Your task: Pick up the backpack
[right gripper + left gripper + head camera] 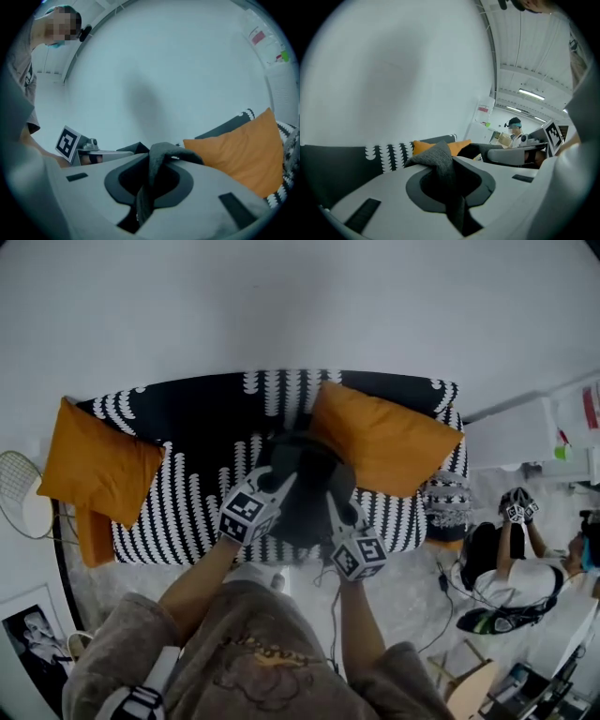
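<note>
A dark grey backpack (305, 488) hangs in front of the black-and-white patterned sofa (187, 484), lifted between my two grippers. My left gripper (274, 482) is shut on a grey backpack strap (443, 176), which bulges up between its jaws. My right gripper (336, 507) is shut on another grey strap (157, 171) that loops out over its jaws. In the left gripper view the right gripper's marker cube (553, 133) shows to the right; in the right gripper view the left gripper's marker cube (68, 143) shows to the left.
Orange cushions lie on the sofa at the left (94, 465) and at the right (384, 437), the right one close behind the backpack. A seated person (511, 563) is on the floor at the right, with cables nearby. A white wall rises behind the sofa.
</note>
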Demonstrator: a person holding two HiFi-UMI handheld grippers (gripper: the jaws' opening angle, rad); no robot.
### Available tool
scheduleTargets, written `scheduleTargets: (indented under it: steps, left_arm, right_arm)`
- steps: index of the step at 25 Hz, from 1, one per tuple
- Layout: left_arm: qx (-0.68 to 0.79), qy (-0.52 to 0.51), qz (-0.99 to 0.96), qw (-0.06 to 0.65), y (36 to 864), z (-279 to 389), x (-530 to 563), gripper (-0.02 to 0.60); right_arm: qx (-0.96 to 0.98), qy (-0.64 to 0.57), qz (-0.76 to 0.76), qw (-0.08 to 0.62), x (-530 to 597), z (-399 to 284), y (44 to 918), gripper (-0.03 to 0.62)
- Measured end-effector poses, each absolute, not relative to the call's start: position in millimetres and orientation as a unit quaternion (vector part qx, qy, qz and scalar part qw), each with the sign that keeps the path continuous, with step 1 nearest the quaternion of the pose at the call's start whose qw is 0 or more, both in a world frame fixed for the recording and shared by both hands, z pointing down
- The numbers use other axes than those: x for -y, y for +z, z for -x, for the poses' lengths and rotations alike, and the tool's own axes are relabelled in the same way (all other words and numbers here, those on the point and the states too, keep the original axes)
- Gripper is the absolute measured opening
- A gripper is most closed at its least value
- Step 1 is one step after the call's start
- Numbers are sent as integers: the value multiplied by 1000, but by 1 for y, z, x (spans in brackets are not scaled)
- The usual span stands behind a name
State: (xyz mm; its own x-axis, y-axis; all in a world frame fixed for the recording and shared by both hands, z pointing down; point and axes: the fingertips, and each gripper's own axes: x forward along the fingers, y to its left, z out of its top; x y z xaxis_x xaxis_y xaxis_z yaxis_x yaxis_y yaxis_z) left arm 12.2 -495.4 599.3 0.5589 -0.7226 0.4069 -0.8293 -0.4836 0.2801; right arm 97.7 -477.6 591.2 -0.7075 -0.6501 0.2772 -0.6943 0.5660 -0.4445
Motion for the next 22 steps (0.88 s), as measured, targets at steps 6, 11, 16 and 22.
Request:
scheduleTargets:
  steps: [6,11,16,22]
  left_arm:
    - [457,68,-861,212,529,-12,475,31]
    - [446,49,-872,194,484,-14,432,31]
    - [439,34,-880,177,449,-10,398,31]
    - [436,19,-891,130,403,-14,387,31]
  right_arm:
    - [895,238,-377,0,464,-105,524,28]
    - [895,235,-378,-22,425,-113,480,28]
    - [903,219,-367,-40,390,-112,444,28]
    - [915,172,-358,-64,384,-118,397,29]
